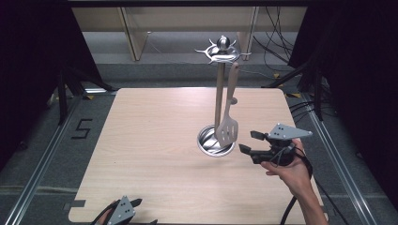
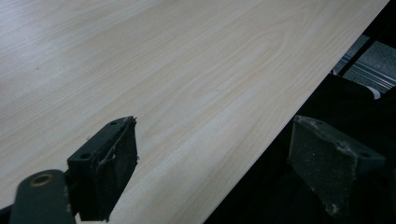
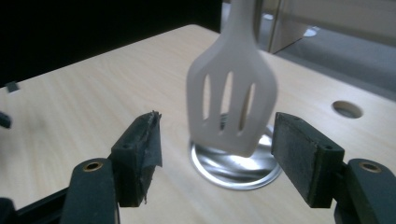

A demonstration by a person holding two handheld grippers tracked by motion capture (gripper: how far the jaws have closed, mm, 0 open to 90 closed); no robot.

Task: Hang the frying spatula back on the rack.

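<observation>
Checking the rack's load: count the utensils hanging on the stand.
1: a slotted spatula hangs from the stand's top ring, its blade just above the round base, near the open right gripper.

Pale wood-grain square tabletop [image 1: 155,140] takes up most of the scene, with a little round hole [image 3: 347,108] cut through it. Grey carpeted floor [image 1: 42,136] all around; a black "5" mark [image 1: 81,128] sits at about 9 o'clock off the tabletop. Light wooden furniture legs [image 1: 133,40] stand at 12 o'clock, and black cables [image 1: 277,47] trail at roughly 1 o'clock.
</observation>
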